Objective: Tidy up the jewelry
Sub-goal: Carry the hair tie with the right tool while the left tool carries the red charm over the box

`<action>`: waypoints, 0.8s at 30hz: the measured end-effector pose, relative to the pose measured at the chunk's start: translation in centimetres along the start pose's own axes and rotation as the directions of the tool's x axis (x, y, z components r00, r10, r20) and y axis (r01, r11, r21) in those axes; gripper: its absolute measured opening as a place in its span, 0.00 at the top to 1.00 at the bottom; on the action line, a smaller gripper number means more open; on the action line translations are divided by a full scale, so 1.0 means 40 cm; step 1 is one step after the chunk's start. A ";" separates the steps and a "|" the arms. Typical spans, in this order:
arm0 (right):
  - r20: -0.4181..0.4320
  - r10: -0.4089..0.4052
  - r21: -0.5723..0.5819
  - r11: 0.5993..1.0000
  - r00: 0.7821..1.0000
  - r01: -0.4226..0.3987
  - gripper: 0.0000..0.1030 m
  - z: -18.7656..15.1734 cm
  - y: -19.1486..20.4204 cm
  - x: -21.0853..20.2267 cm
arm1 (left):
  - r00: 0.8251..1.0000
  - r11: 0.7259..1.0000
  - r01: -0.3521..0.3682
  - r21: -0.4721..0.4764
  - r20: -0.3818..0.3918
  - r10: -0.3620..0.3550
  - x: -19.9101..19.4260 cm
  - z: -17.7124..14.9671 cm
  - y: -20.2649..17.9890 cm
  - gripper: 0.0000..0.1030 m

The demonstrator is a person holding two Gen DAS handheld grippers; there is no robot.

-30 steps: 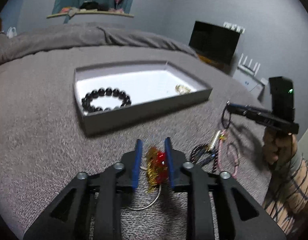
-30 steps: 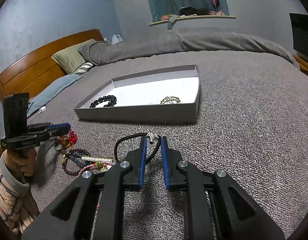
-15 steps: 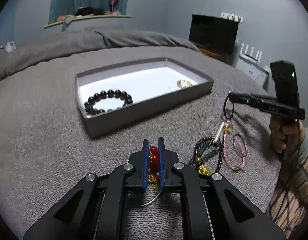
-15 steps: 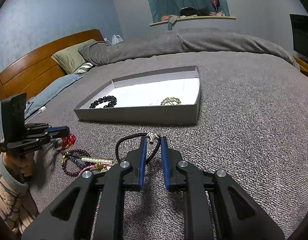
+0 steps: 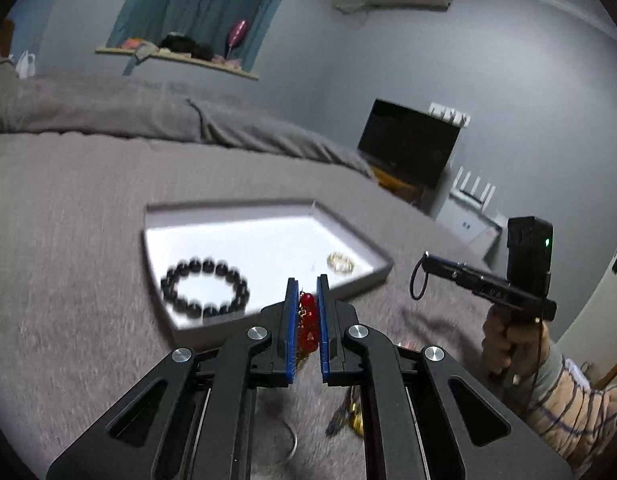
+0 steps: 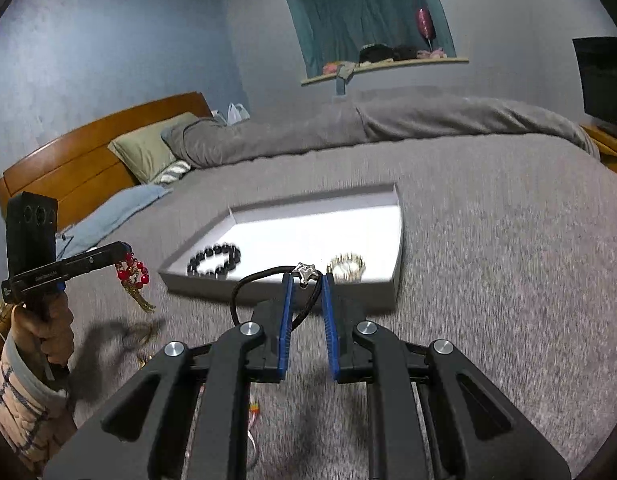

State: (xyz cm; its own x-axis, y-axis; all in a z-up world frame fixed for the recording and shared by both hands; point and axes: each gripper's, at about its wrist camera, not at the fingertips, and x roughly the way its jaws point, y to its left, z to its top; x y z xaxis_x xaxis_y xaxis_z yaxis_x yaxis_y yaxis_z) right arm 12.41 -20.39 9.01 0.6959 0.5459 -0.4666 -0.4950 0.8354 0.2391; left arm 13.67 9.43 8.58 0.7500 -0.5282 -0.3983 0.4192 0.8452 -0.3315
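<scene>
My left gripper is shut on a red bead and gold tassel charm, lifted off the bed just short of the grey tray. The charm hangs from that gripper in the right wrist view. My right gripper is shut on a black cord bracelet with a silver clasp, held above the tray's near wall. The tray holds a black bead bracelet and a gold ring bracelet. The right gripper also shows in the left wrist view.
The tray lies on a grey bedspread. More jewelry lies on the bed under my left gripper. A wooden headboard and pillows are far left; a dark TV stands far right.
Both grippers have risen off the bed and moved toward the tray. The left one closed on the red charm and lifted it; the right one lifted the black cord bracelet.
</scene>
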 end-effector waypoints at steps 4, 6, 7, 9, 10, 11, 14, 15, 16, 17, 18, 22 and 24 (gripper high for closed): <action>0.044 0.014 0.008 1.000 0.999 -0.014 0.86 0.035 -0.004 0.012 | 0.999 1.000 0.003 0.012 0.043 -0.003 0.020 0.047 -0.014 0.91; 0.051 0.010 0.007 1.000 0.999 -0.011 0.86 0.047 -0.005 0.024 | 0.999 1.000 0.010 0.025 0.053 -0.011 0.034 0.066 -0.023 0.91; 0.050 0.011 0.008 1.000 0.999 -0.012 0.86 0.054 -0.007 0.033 | 0.998 1.000 0.009 0.030 0.054 -0.010 0.041 0.075 -0.026 0.91; 0.047 0.006 0.009 1.000 0.999 -0.007 0.86 0.064 -0.009 0.053 | 0.998 0.999 0.012 0.039 0.057 -0.015 0.060 0.094 -0.035 0.91; 0.042 0.001 0.005 1.000 0.999 -0.001 0.86 0.070 -0.008 0.065 | 0.998 0.999 0.012 0.042 0.058 -0.014 0.070 0.101 -0.038 0.91; 0.039 -0.008 -0.002 1.000 0.999 0.008 0.86 0.077 -0.006 0.077 | 0.998 0.999 0.011 0.045 0.057 -0.013 0.084 0.109 -0.041 0.91; 0.016 -0.026 -0.020 0.999 1.000 0.026 0.86 0.094 0.003 0.118 | 0.999 0.999 0.000 0.054 0.046 -0.002 0.122 0.117 -0.042 0.91; 0.001 -0.039 -0.027 0.999 0.999 0.039 0.86 0.098 0.006 0.137 | 0.999 0.998 -0.005 0.056 0.042 0.003 0.134 0.118 -0.042 0.91; -0.012 -0.047 -0.032 0.998 0.999 0.047 0.86 0.100 0.006 0.152 | 0.999 0.999 -0.008 0.054 0.037 0.006 0.148 0.120 -0.041 0.91; -0.031 -0.058 -0.038 0.998 0.998 0.057 0.86 0.098 0.006 0.172 | 1.000 0.999 -0.010 0.051 0.030 0.009 0.163 0.119 -0.038 0.91; -0.044 -0.066 -0.042 0.997 0.997 0.064 0.86 0.096 0.007 0.186 | 1.000 0.999 -0.014 0.046 0.019 0.013 0.182 0.117 -0.036 0.91; -0.101 -0.089 -0.062 0.995 0.991 0.083 0.86 0.077 0.013 0.242 | 0.999 1.000 -0.013 0.013 -0.030 0.013 0.245 0.101 -0.017 0.91; -0.117 -0.094 -0.071 0.994 0.989 0.086 0.86 0.072 0.018 0.257 | 0.998 1.000 -0.005 -0.015 -0.060 0.005 0.269 0.088 -0.003 0.91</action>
State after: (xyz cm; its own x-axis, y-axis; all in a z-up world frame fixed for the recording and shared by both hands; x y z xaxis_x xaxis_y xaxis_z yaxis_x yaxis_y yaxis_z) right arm 20.71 -14.00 6.81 0.6738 0.4535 -0.5833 -0.4686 0.8727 0.1372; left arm 23.49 3.92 7.33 0.7199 -0.5282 -0.4502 0.4072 0.8467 -0.3423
